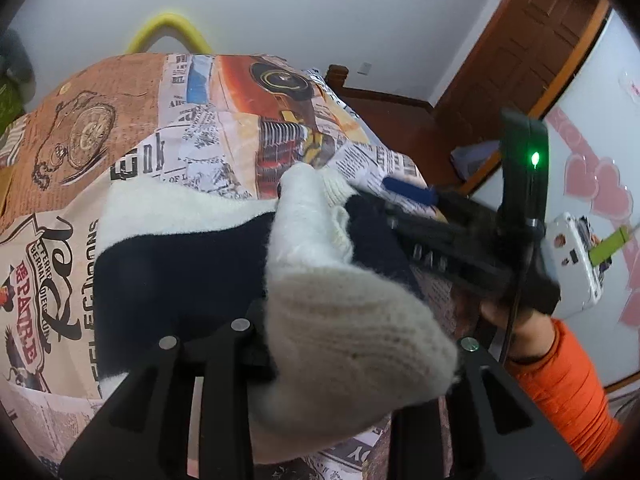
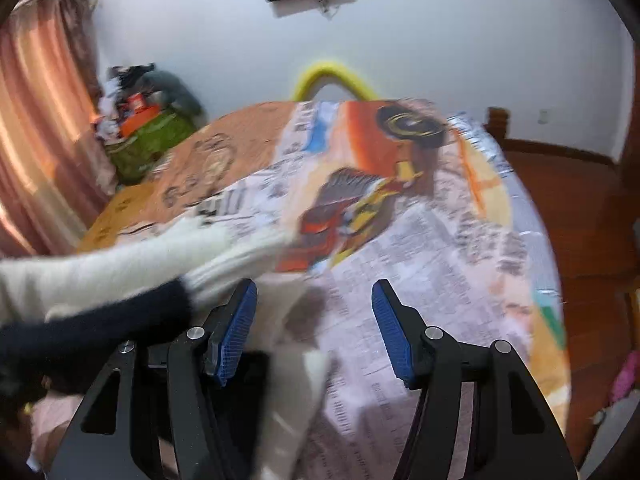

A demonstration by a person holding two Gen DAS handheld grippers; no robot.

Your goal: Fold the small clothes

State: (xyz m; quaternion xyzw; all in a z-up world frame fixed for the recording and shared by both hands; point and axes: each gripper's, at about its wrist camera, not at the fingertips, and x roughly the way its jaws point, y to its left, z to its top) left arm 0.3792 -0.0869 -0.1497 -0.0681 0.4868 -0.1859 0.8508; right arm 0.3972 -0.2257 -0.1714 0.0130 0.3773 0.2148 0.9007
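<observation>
Your left tongs sit at the bottom centre of the left wrist frame with cream knit bunched thickly between the black arms; the fingertips are buried in the cloth, so they look clamped on the sweater, a small cream and navy knit. Its body lies spread on the bed, whose cover is printed with newspaper text, a pocket watch and a red vintage car. The navy band fills the middle left of that frame, with a cream strip above it.

Your right tongs stand wide apart at lower centre of the right wrist frame, blue pads bare and gripping nothing. A cream sleeve with a navy section crosses from the left edge and ends just above the left-hand pad. That view is blurred.

In the left wrist frame the right tongs come in from the right, one blue pad showing beside the lifted knit, held in your hand below an orange sleeve.
</observation>
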